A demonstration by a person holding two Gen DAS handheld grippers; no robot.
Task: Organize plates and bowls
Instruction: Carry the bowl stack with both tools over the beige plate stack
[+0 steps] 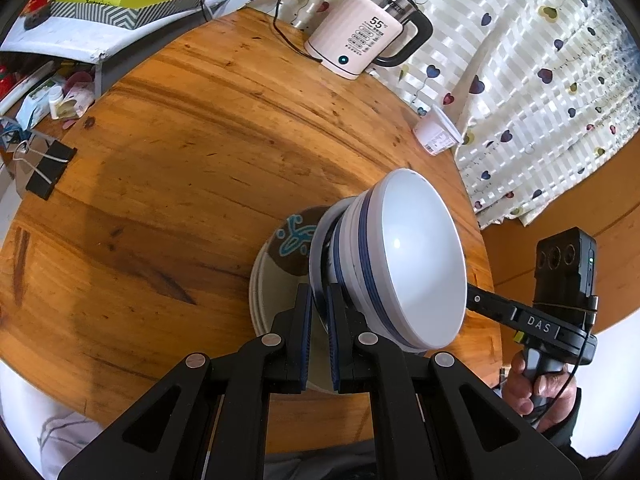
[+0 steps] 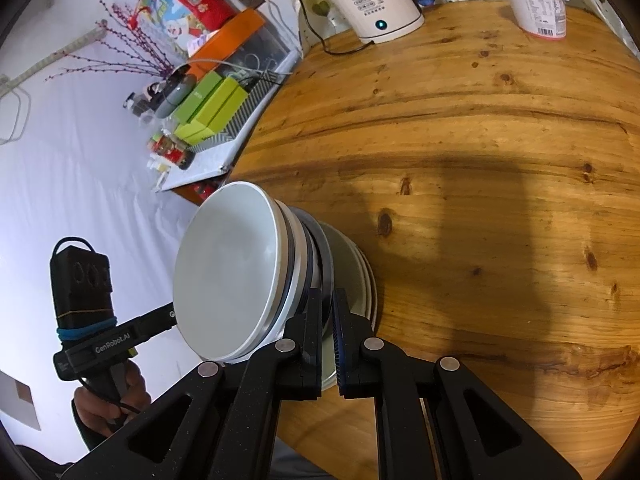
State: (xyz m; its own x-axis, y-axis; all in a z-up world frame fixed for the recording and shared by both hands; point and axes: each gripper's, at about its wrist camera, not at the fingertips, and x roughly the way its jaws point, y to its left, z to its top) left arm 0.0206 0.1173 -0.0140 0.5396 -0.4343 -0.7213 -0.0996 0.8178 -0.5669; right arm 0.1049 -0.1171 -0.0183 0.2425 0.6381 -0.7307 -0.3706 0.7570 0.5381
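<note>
Nested white bowls (image 1: 420,256) with blue bands ride on a thin grey-rimmed plate (image 1: 316,248). My left gripper (image 1: 320,300) is shut on that plate's near rim. Under it lies a stack of off-white plates (image 1: 260,292), the top one with a brown and teal pattern (image 1: 294,236); I cannot tell whether the held plate touches it. In the right wrist view my right gripper (image 2: 328,300) is shut on the same plate's rim (image 2: 326,256), with the bowls (image 2: 228,272) to the left and the lower plates (image 2: 354,272) to the right. Each view shows the other handle in a hand (image 1: 540,392).
On the round wooden table (image 1: 180,140) a white kettle (image 1: 360,36) with its cord stands at the far edge, with a yogurt cup (image 1: 438,134) near it. A black binder clip (image 1: 50,170) lies at the left edge. Heart-patterned cloth (image 1: 540,80) hangs beyond. Green boxes (image 2: 212,108) fill a shelf.
</note>
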